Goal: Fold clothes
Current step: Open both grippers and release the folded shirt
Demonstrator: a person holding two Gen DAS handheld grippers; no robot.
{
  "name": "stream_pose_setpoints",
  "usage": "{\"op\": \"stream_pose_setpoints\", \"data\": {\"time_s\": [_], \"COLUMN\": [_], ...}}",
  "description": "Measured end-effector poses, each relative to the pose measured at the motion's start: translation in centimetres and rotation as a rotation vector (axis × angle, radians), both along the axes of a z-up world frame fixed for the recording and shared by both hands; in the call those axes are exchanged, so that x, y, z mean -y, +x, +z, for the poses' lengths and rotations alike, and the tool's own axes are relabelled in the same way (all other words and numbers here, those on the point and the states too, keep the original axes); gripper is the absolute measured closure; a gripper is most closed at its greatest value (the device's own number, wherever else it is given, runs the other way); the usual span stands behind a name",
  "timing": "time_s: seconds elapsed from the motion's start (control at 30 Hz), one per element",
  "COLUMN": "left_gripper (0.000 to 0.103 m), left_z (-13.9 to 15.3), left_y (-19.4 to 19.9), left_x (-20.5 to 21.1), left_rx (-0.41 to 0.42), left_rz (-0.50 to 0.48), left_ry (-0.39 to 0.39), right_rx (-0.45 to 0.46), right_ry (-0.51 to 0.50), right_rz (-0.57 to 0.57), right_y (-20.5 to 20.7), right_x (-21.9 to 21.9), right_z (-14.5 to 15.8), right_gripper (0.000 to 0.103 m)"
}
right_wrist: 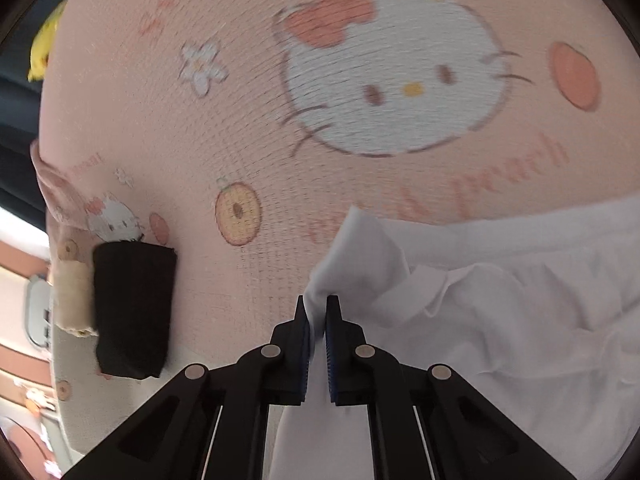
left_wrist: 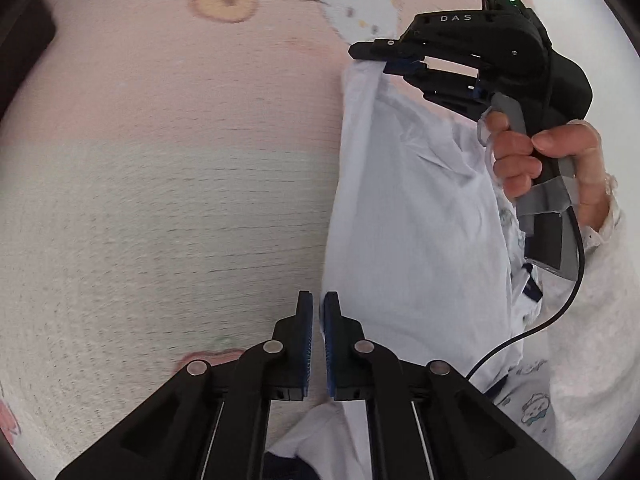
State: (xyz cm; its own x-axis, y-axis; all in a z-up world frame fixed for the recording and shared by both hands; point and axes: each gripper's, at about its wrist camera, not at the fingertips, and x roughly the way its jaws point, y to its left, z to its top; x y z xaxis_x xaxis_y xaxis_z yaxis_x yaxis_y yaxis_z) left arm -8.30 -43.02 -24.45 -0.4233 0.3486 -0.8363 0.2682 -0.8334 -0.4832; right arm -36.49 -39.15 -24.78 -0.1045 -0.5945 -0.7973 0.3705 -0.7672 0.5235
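A white garment hangs stretched between both grippers above a pink cartoon-cat bedsheet. In the left wrist view my left gripper is closed at the garment's lower edge, with cloth running through the narrow gap between its blue pads. My right gripper, held by a hand, pinches the upper corner. In the right wrist view the right gripper is shut on a bunched corner of the white garment, which trails off to the right over the bedsheet.
A folded black garment lies near the sheet's left edge, and its dark corner also shows in the left wrist view. A yellow object sits beyond the bed. A black cable hangs beside a white fleecy sleeve.
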Motion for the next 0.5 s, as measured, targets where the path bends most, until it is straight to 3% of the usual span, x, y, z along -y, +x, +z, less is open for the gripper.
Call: {"op": "stream_pose_setpoints", "data": {"time_s": [0.13, 0.23, 0.43, 0.5], "left_gripper": [0.099, 0.099, 0.099, 0.098], "left_z": [-0.1, -0.9, 0.9, 1.5], "left_y": [1.2, 1.6, 1.2, 1.0], "left_x": [0.9, 2.4, 3.3, 3.5], "left_rx": [0.036, 0.022, -0.07, -0.099], "left_rz": [0.049, 0.1, 0.11, 0.114], "left_ry": [-0.068, 0.029, 0.092, 0.11], "right_rx": [0.008, 0.026, 0.063, 0.072], "right_ry": [0.027, 0.056, 0.052, 0.032], "right_rz": [0.032, 0.045, 0.054, 0.052], "right_y": [-0.1, -0.3, -0.8, -1.0], "right_x": [2.7, 4.1, 4.9, 4.9], "right_z": [-1.1, -2.4, -4.5, -4.6], "right_gripper": [0.098, 0.098, 0.098, 0.093]}}
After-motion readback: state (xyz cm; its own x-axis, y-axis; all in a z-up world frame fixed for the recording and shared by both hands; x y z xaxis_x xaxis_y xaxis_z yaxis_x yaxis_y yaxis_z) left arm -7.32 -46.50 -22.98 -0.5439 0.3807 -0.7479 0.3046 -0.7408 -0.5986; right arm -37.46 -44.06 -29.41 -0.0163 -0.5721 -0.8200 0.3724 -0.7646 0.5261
